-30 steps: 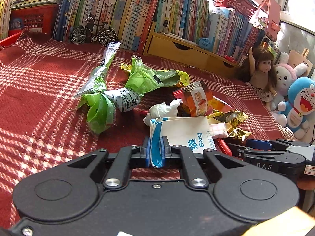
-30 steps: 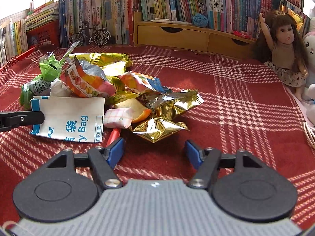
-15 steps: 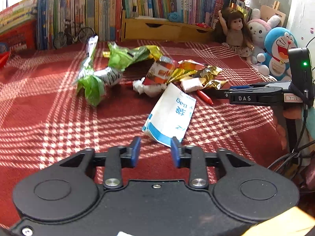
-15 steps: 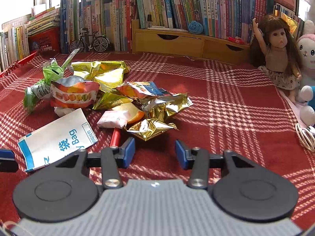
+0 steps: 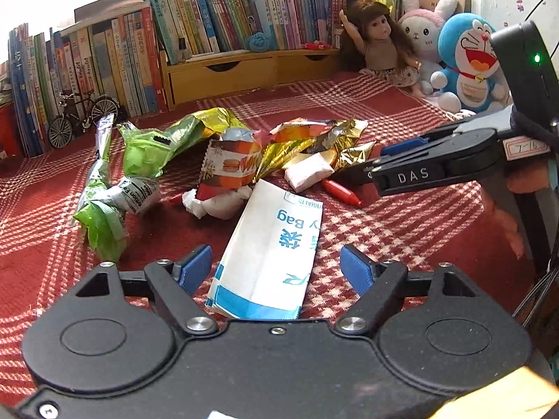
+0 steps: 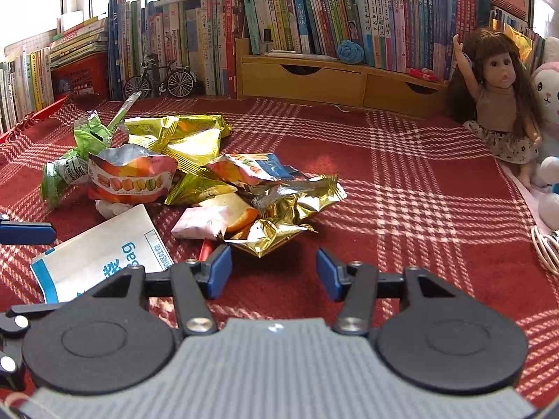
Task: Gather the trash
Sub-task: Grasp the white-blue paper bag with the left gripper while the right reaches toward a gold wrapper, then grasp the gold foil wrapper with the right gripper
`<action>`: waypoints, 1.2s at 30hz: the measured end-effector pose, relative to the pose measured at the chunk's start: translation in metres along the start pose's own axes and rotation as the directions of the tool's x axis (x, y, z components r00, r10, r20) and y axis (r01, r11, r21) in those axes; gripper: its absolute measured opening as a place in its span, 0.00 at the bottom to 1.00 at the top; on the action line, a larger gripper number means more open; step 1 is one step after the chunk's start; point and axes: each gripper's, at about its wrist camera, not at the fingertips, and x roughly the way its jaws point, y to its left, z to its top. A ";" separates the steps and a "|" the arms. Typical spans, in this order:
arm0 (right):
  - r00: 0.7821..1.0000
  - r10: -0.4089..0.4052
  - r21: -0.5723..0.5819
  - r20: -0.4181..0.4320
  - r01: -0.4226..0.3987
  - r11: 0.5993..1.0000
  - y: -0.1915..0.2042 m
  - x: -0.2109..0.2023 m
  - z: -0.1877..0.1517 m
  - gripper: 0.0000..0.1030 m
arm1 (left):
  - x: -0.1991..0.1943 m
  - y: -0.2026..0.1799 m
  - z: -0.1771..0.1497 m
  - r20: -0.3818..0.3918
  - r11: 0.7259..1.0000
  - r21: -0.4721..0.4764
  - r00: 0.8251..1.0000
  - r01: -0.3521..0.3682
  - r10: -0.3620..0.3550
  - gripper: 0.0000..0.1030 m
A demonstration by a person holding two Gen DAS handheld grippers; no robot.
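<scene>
Paper bag (image 5: 270,248) before wrapper pile (image 5: 279,146)

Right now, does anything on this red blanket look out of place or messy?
Yes. A heap of torn, crumpled snack wrappers litters the plaid blanket, beside tidy books and a doll. A white paper bag lies flat between the open left gripper, and a red pen pokes out of the pile.

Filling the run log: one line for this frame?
left gripper: open, straddling white paper bag | right gripper: open, empty, near gold wrapper | trash pile on red plaid cloth
</scene>
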 end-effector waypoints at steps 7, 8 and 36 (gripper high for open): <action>1.000 -0.008 -0.064 -0.005 0.007 0.998 0.013 0.014 0.006 0.68 | 0.011 0.005 -0.004 -0.020 0.999 -0.054 1.000 -0.005 0.004 0.53; 1.000 -0.009 -0.072 -0.011 0.008 0.997 0.014 0.017 0.007 0.68 | 0.010 0.005 -0.004 -0.014 0.999 -0.053 1.000 -0.008 0.007 0.51; 0.997 0.064 -0.053 0.032 -0.062 0.997 0.026 -0.057 -0.025 0.50 | -0.066 0.004 -0.030 0.054 0.983 -0.183 0.998 -0.029 0.039 0.20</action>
